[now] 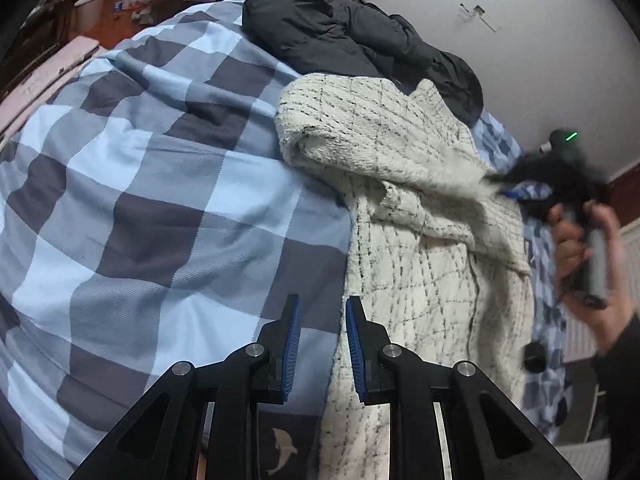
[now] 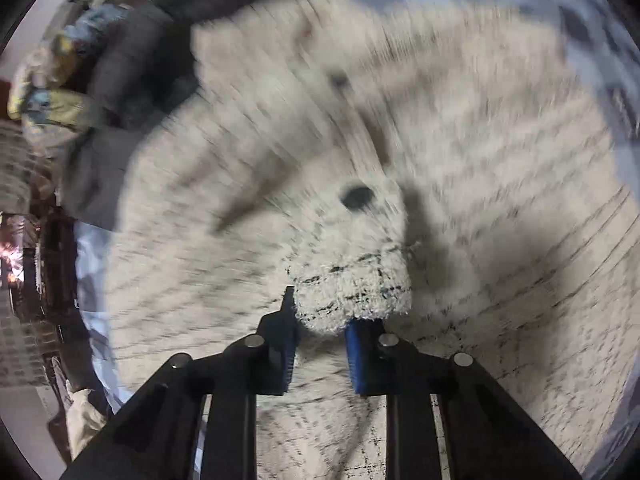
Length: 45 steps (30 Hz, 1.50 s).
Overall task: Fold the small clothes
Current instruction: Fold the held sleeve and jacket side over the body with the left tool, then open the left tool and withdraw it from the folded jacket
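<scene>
Black left gripper (image 1: 322, 312), blue-padded jaws, silver screws, dark sleeve (image 1: 620, 380)

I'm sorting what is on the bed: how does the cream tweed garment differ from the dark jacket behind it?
The cream tweed garment is pale with thin black check lines; the dark jacket is plain black. The tweed looks nubbly, the jacket smooth. The tweed lies nearer the left gripper, the jacket farther back. Both lie crumpled on the checked bedcover.

My left wrist view is evenly lit and sharp, except my right hand (image 1: 588, 256), which smears. My right wrist view is dimmer and motion-blurred, with a dark shadow across the cream knit garment (image 2: 460, 160). Both bend at the edges.
</scene>
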{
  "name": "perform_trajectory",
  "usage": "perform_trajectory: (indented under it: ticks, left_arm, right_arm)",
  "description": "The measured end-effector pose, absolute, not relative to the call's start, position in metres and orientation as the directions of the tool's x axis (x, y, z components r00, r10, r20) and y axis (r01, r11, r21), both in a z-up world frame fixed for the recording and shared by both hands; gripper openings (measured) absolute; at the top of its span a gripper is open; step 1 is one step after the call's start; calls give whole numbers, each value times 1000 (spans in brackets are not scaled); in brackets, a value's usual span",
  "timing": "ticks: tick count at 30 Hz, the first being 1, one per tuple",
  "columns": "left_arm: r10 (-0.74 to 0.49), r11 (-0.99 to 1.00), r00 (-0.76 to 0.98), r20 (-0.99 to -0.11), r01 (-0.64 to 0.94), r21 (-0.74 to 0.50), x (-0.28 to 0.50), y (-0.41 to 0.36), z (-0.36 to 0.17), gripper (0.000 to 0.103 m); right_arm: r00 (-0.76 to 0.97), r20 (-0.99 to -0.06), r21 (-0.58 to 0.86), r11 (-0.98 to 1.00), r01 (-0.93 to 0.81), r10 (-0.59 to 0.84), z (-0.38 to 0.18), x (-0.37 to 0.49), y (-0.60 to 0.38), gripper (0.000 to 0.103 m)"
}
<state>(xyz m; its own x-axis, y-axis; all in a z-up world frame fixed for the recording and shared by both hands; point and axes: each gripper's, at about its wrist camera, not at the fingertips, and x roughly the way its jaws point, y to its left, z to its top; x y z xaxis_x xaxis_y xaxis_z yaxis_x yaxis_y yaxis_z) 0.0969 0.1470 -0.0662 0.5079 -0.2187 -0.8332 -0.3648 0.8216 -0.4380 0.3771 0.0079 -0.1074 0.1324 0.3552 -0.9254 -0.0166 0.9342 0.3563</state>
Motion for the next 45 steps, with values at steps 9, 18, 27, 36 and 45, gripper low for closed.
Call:
perform_trajectory:
  ticks: [9, 18, 27, 36, 45]
  left_arm:
    - [-187, 822, 490, -852, -397, -409, 89, 154, -71, 21]
    - [-149, 879, 453, -879, -346, -327, 94, 137, -70, 21]
    - [-32, 969, 434, -900, -206, -134, 104, 110, -72, 103]
    - [22, 989, 546, -838, -136, -62, 107, 89, -66, 103]
    - [17, 999, 418, -908, -50, -5, 109, 61, -82, 103]
  right_arm:
    - [486, -659, 559, 806, -193, 574, 68, 344, -56, 12]
    - [553, -769, 444, 890, 102, 320, 52, 349, -190, 102]
    - [353, -835, 536, 771, 344, 423, -89, 238, -253, 102]
    - [394, -823, 524, 815, 246, 410, -67, 221, -230, 102]
    - [351, -890, 355, 925, 132, 291, -74, 209, -205, 102]
